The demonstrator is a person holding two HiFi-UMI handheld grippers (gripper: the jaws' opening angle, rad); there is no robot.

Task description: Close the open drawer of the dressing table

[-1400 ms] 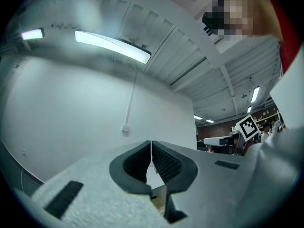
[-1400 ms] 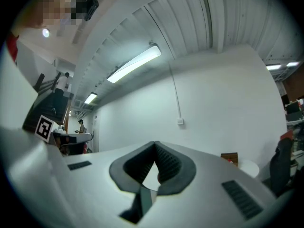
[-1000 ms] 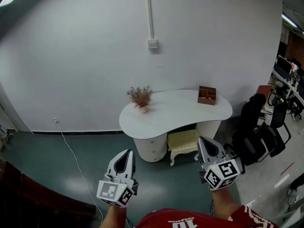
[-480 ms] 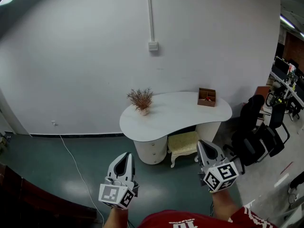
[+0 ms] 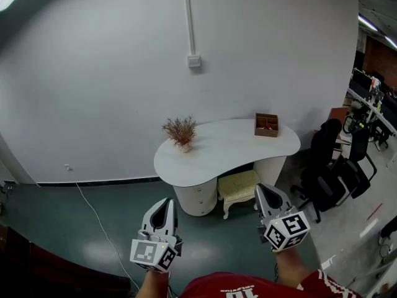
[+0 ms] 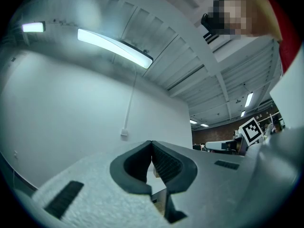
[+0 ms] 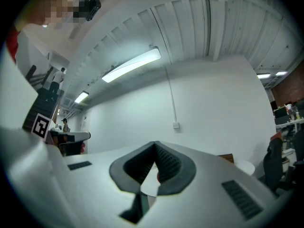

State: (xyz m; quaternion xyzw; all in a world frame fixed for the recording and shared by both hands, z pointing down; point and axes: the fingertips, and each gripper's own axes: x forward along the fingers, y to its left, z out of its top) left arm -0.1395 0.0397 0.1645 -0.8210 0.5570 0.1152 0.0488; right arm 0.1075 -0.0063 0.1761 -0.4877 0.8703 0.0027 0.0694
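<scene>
Both grippers were well short of the dressing table (image 5: 226,149), which stood at the wall ahead. Left gripper (image 5: 166,202) & right gripper (image 5: 260,189): jaws together, nothing btwn. Risks: stool (image 5: 239,185) sat just beside drawer pedestal (image 5: 195,196) and could've snagged an approach. Open drawer wasn't discernible, so wrong-front push poss. Count: 1 table, 1 stool, 1 plant (image 5: 180,131), 1 wooden box (image 5: 267,124), 2 grippers.

I am standing in an open-plan office: black swivel chairs (image 5: 335,169) and monitor-crowded desks (image 5: 371,95) are lining the right side, while strip lights (image 6: 114,48) are glowing above a bare white wall (image 5: 93,85).
</scene>
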